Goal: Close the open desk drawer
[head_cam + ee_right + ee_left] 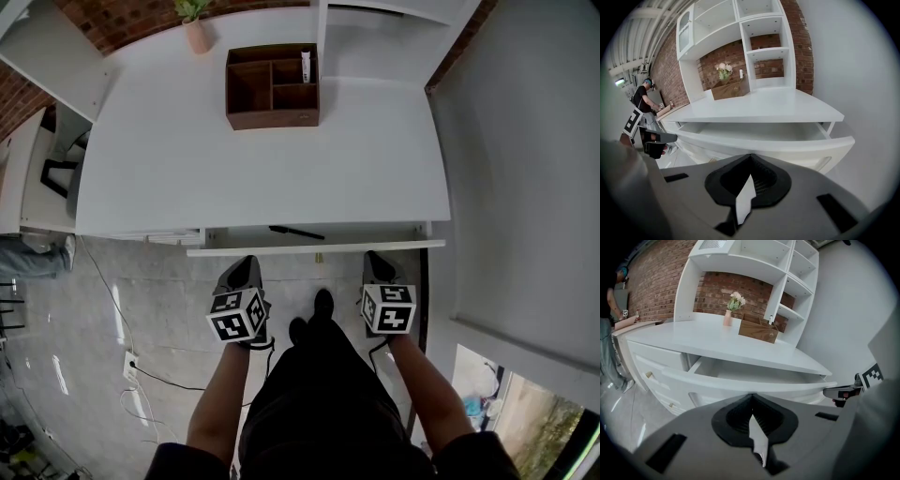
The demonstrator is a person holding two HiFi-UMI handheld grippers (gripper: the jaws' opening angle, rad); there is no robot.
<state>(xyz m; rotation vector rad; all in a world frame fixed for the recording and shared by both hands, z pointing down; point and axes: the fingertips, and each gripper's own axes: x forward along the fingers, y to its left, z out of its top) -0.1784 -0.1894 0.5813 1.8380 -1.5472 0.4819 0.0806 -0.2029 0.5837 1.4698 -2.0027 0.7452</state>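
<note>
The white desk (262,169) has its wide drawer (315,248) pulled out a short way, and a black pen (296,232) lies inside. My left gripper (246,267) hangs just in front of the drawer front's left half, apart from it. My right gripper (376,262) hangs in front of its right half, also apart. In the left gripper view the drawer (740,382) lies ahead of the left gripper (751,399), whose jaws are shut and hold nothing. In the right gripper view the drawer (778,140) faces the right gripper (750,159), likewise shut and holding nothing.
A brown wooden organiser (272,86) and a pink vase (196,33) with a plant stand at the desk's back. A grey wall (525,159) closes the right side. Cables (141,375) trail on the floor at left. A person (28,255) stands far left.
</note>
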